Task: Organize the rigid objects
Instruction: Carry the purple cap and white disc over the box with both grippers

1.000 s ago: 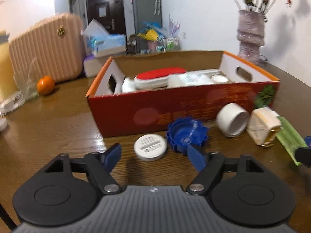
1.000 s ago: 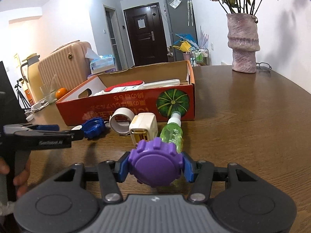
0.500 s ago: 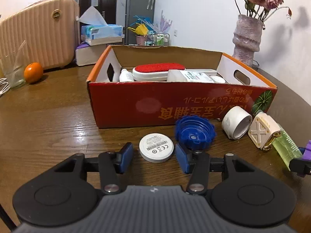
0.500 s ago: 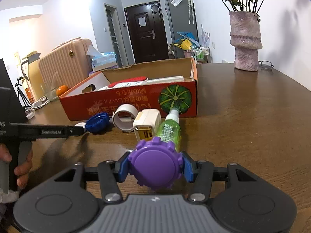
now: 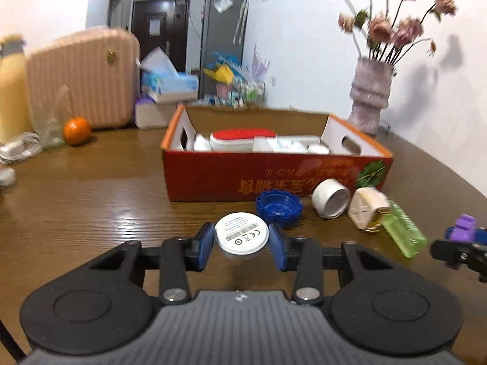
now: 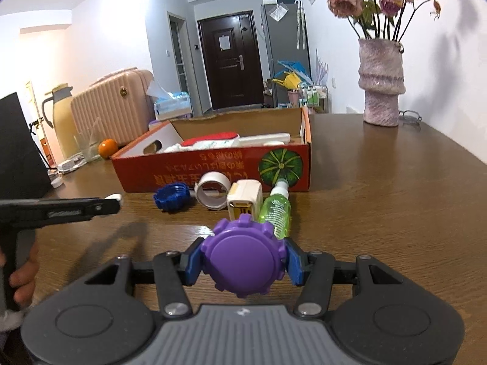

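1. Left tool closing on the flat white round plastic disc, pads against its rim, just above the brown wooden bench;
2. Red cardboard box already holds several items; blue ridged cap, white tape roll, cream plug, green spray bottle remain outside;
3. Right tool grips the purple ridged plastic cap, not yet boxed.

Two tools are counted, the left tool and the right tool. One white disc and one purple cap are seen between their fingers. On the desk, one red box, one blue cap, one white ring, one cream plug and one green bottle are counted. At far left one orange is seen; at far right, one vase.
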`<state>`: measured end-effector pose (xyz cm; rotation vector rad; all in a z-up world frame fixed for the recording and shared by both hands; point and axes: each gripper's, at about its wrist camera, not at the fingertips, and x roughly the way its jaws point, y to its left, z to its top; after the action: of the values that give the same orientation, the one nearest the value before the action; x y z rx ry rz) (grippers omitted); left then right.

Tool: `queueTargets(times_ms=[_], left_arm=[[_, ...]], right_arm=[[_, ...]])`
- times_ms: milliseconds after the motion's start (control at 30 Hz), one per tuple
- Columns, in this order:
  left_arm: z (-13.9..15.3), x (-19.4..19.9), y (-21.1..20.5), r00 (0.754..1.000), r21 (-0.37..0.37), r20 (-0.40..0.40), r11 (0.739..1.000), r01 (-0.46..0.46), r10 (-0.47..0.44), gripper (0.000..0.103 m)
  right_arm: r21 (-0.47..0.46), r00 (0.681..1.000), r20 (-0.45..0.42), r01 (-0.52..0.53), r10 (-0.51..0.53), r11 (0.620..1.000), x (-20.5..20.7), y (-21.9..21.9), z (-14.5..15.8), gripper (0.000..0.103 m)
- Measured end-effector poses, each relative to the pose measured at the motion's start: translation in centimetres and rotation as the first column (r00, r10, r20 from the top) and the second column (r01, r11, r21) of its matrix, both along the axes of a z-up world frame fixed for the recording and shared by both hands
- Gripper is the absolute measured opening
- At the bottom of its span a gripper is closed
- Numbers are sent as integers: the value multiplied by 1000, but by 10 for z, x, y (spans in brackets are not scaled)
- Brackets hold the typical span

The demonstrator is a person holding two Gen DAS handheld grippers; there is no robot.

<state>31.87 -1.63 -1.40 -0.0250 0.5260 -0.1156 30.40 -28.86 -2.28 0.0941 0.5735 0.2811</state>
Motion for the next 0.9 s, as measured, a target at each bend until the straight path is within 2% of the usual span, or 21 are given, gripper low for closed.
queueTargets(times_ms=[367, 567, 733, 900], left_arm=[[59, -113, 8, 983, -30, 185, 1000, 5, 1, 40], [70, -160, 12, 974, -46, 226, 999, 15, -4, 40], [70, -186, 18, 970, -63, 241, 998, 26, -10, 40], [74, -179, 23, 967, -76, 256, 997, 35, -14, 40]], right_arm=[[2, 992, 119, -46, 46, 999, -73, 25, 43, 53], [16, 986, 159, -45, 42, 999, -118, 34, 55, 53], [16, 984, 169, -52, 48, 999, -145, 41, 54, 53], [15, 983, 176, -48, 44, 999, -149, 44, 57, 53]])
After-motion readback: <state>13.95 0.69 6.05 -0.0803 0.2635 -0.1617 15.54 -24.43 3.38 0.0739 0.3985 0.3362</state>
